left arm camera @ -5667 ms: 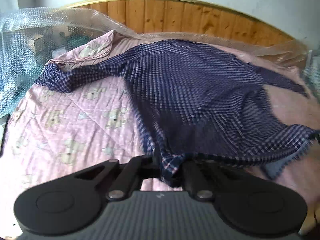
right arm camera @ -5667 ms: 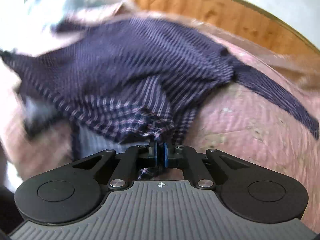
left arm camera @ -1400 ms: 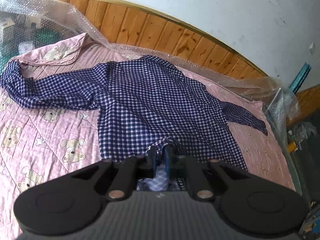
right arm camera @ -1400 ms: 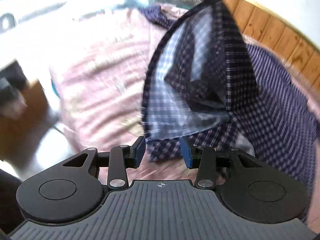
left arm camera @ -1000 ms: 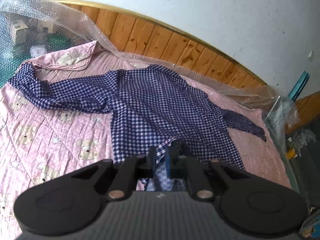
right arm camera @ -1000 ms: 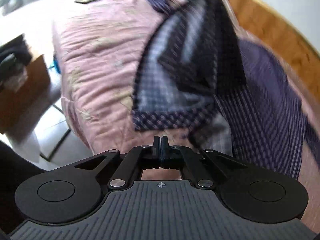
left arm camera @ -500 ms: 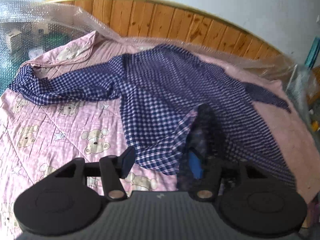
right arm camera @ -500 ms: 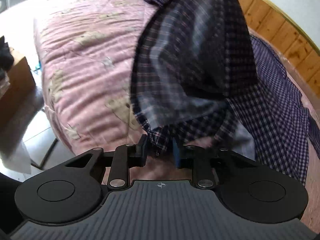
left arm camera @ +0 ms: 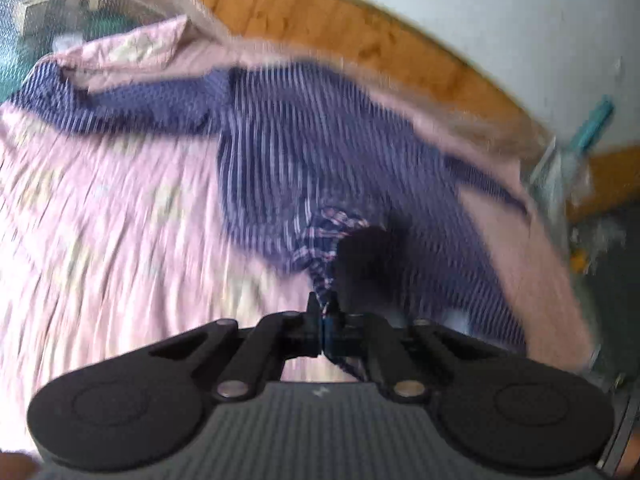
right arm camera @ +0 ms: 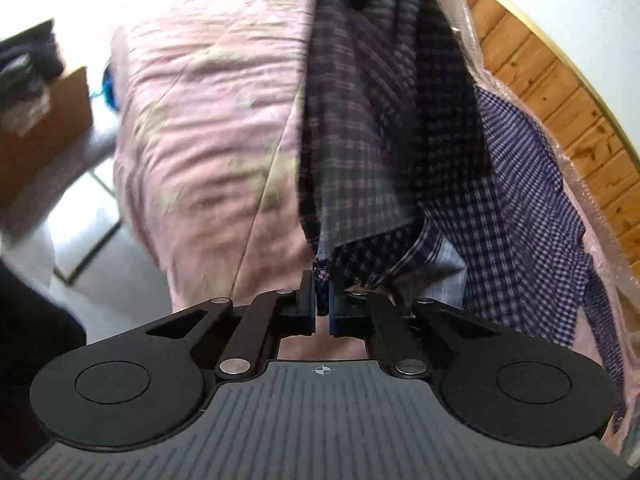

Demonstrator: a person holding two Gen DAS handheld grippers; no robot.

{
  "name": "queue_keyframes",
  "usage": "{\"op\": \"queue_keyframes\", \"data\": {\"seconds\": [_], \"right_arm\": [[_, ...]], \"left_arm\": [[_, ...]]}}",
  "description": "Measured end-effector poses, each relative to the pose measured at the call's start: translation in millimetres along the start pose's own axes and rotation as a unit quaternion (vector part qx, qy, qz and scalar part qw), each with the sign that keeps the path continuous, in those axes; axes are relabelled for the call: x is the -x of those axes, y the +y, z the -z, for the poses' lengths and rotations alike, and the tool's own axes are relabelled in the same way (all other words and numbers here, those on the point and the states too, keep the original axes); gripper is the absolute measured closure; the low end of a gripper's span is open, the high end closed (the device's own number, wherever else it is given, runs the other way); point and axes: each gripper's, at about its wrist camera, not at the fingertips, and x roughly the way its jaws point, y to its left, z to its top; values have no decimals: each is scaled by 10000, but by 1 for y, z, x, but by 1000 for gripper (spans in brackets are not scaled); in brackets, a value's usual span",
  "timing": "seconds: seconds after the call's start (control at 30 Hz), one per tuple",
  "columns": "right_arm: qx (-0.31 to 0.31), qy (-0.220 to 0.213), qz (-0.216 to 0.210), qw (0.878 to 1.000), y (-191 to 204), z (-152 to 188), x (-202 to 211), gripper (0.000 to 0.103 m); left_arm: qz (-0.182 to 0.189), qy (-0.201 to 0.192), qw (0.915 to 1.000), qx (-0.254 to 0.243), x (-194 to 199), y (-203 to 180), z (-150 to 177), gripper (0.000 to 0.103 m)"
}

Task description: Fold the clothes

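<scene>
A navy and white checked shirt (left arm camera: pixel 304 148) lies spread on the pink quilt (left arm camera: pixel 108 208), sleeves out to the left and right. My left gripper (left arm camera: pixel 323 312) is shut on the shirt's hem and lifts it off the bed; this view is blurred by motion. My right gripper (right arm camera: pixel 322 300) is shut on another part of the shirt's edge (right arm camera: pixel 322 270). Between the two, a lifted flap of shirt (right arm camera: pixel 360 128) hangs stretched, showing its paler inside. The other gripper shows as a dark blur (left arm camera: pixel 368 256) in the left wrist view.
A wooden headboard (left arm camera: pixel 360 28) with bubble wrap (left arm camera: pixel 60 0) lies behind the bed. In the right wrist view the bed's near edge (right arm camera: pixel 192 264) drops to a tiled floor (right arm camera: pixel 92 216), with a brown box (right arm camera: pixel 36 128) beside it.
My left gripper was open half a second ago and has closed on the hem. My right gripper has closed tighter on the shirt edge. The flap has risen higher.
</scene>
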Motion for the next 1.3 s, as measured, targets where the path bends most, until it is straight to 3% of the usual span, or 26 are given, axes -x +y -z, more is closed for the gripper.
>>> {"op": "queue_keyframes", "data": {"seconds": [0.07,0.13,0.23,0.3,0.4,0.5,0.6,0.7,0.83,0.87,0.93,1.07,1.17,1.3], "right_arm": [[297,6,17,9996,8,15,-4,100],[367,-63,-126,9992,11,26,-8,92],[-241,-304,-283,9988,-7,29,2,88],[-723,-380,-72,9966,-23,28,7,86],[-1076,-161,122,9940,-35,23,-7,69],[-1872,-136,-101,9822,-50,20,-16,66],[-2788,-337,-376,9590,-66,16,0,50],[-3058,-309,-153,9515,-68,18,14,51],[-2947,-97,-63,9555,-66,14,-3,57],[-2901,-41,-90,9569,-66,12,-12,64],[-2665,173,1,9637,-65,8,-28,103],[-2196,115,151,9754,-75,-3,-2,103],[-2042,-65,-146,9788,-82,-15,25,103],[-2776,-346,-965,9552,-97,-18,30,103]], "left_arm": [[-517,131,9986,-19,-10,4,23,101],[-799,174,9961,326,-18,16,35,101],[-728,115,9946,735,-16,28,42,101],[-713,126,9947,725,-14,28,46,100],[-761,198,9957,494,-9,22,50,99],[-871,190,9954,342,-8,21,54,97],[-1029,205,9942,238,-9,21,58,97],[-1144,267,9930,108,-10,20,63,97],[-1151,225,9928,-233,-9,10,63,93],[-1149,200,9927,-319,-9,6,62,92],[-1146,151,9921,-489,-9,-1,59,92],[-1085,-37,9929,-483,1,-5,55,92],[-1026,-150,9938,-403,8,-3,54,90],[-1047,-156,9937,-368,6,-1,54,88]]}}
